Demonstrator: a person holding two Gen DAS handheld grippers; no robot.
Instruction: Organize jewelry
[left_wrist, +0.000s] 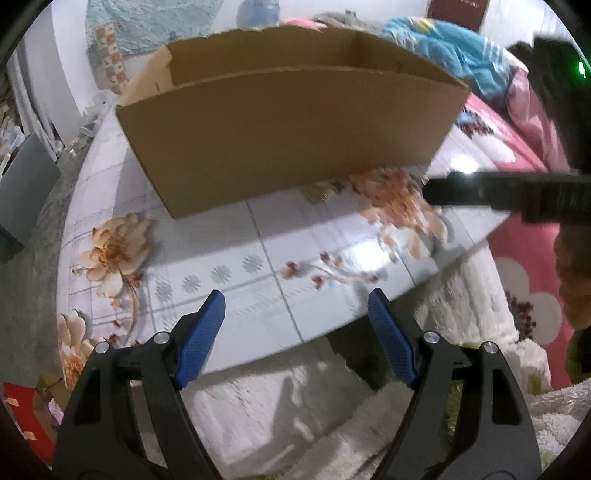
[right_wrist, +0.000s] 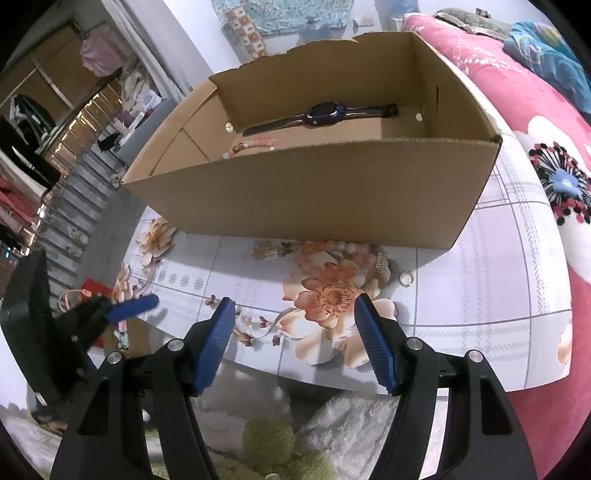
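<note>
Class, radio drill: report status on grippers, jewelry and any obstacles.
Left gripper open, empty. Right gripper open, empty. Watch and bead bracelet in box; ring, spring and tag on table. Nothing in the way.

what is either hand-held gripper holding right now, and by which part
Nothing. The left hand-held gripper and right hand-held gripper both stand open and empty.
</note>
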